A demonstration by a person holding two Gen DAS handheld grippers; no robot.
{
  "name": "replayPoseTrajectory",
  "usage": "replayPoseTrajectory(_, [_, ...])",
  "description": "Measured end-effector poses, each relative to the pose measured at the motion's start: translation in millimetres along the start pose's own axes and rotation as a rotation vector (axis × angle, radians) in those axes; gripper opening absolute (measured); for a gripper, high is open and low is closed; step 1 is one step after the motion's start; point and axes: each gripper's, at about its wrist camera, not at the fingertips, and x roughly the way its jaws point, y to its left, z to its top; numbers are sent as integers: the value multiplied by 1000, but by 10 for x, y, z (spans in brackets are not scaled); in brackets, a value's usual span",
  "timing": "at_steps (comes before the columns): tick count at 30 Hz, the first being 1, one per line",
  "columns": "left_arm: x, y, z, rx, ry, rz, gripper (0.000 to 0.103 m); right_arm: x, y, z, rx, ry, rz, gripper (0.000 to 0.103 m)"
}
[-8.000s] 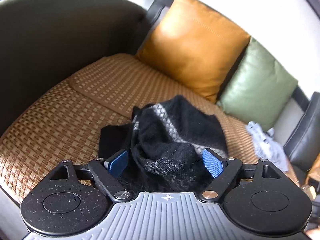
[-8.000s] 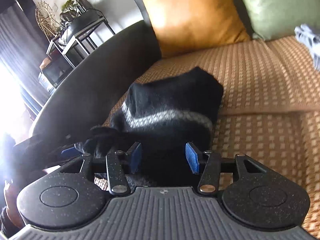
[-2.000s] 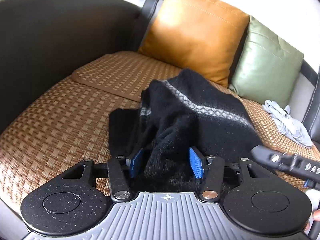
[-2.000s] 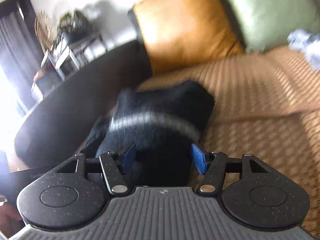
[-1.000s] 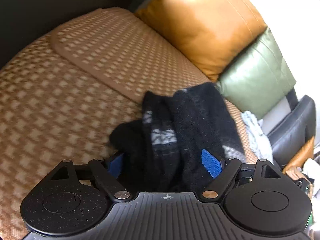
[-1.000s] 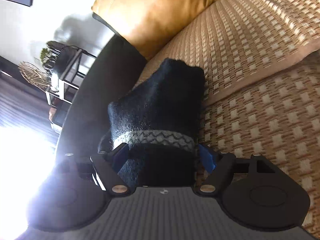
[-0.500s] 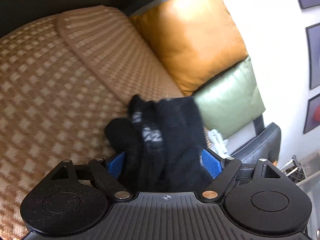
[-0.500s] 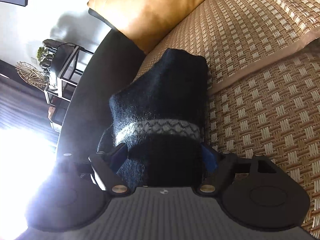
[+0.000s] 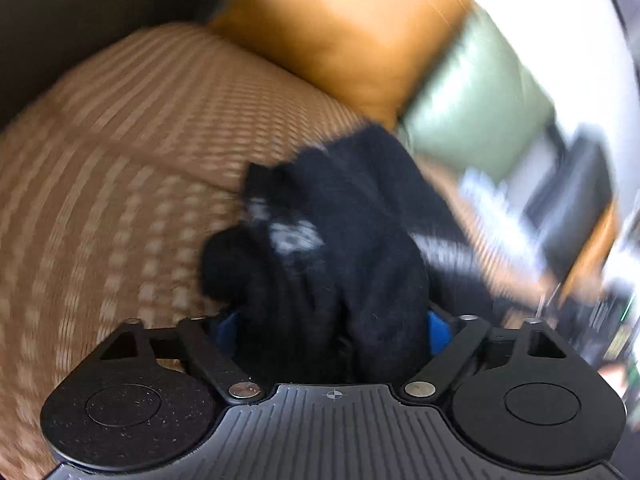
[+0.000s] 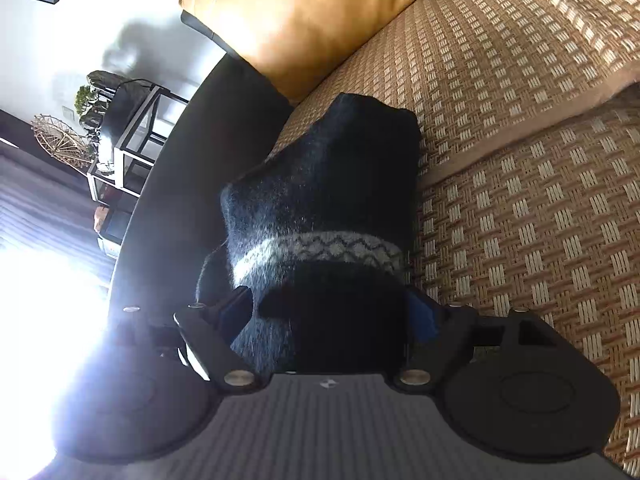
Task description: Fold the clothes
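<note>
Black knit sweater [image 10: 332,184] is bunched up between both claws, sitting over the woven sofa seat [image 10: 540,200]. I can't tell whether its underside rests on the seat or hangs just clear.

Handling, my read: soft, limp, thick fuzzy knit. Light to moderate weight, will sag and slump wherever unsupported. Not slippery, fibres should bite on the pads. Not fragile, though loose knit could snag or stretch if tugged hard. Best hold is an edge or hem with few layers, not the fat middle of the wad; two corners held apart would let it hang flat.

Left claw [image 9: 332,330]: jaws spread wide, both blue pads pressed against a thick wad of sweater [image 9: 340,240], so clamped on it as far as I can see; this view is motion-blurred, so I hedge on that. Right claw [image 10: 328,316]: jaws also wide, fabric filling the whole gap, clamped on the sweater.

Look: black, fluffy, one grey band with a dark zigzag pattern [image 10: 320,250] wrapping across it near the right claw. In the left view grey patches show at centre. Lumpy roll, several layers, no neat flat edges.

Orange cushion [image 10: 304,12] at 12 o'clock from the sweater, green cushion [image 9: 476,108] at 1 o'clock in the left view. Dark sofa arm [image 10: 180,168] at 9 o'clock.
</note>
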Motion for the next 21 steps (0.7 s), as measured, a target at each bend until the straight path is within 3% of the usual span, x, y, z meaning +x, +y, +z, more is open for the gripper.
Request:
replayPoseTrajectory(5, [-4, 241, 5, -166, -21, -60, 88, 63, 22, 28, 1, 3, -13, 85])
replayPoseTrajectory(7, [-10, 220, -9, -157, -23, -49, 88, 121, 54, 49, 9, -7, -22, 85])
replayPoseTrajectory(8, [-33, 224, -36, -158, -25, -47, 83, 144, 62, 52, 10, -12, -26, 85])
replayPoseTrajectory(9, [-55, 229, -64, -159, -28, -45, 69, 152, 66, 46, 5, -16, -29, 85])
replayPoseTrajectory(11, [-100, 237, -119, -161, -33, -41, 53, 146, 62, 23, -10, -14, -34, 79])
replayPoseTrajectory(12, [-109, 229, -178, -169, -43, -43, 44, 135, 51, 11, -15, -3, -36, 69])
replayPoseTrajectory(13, [-114, 218, -245, -179, -55, -47, 42, 125, 40, -1, -19, 8, -38, 60])
replayPoseTrajectory(17, [-185, 126, -390, -216, -105, -39, 33, 69, 41, -19, -39, 54, -48, 46])
replayPoseTrajectory(21, [-328, -75, -86, -190, -189, -61, 31, -15, 431, 138, -174, 38, -45, 39])
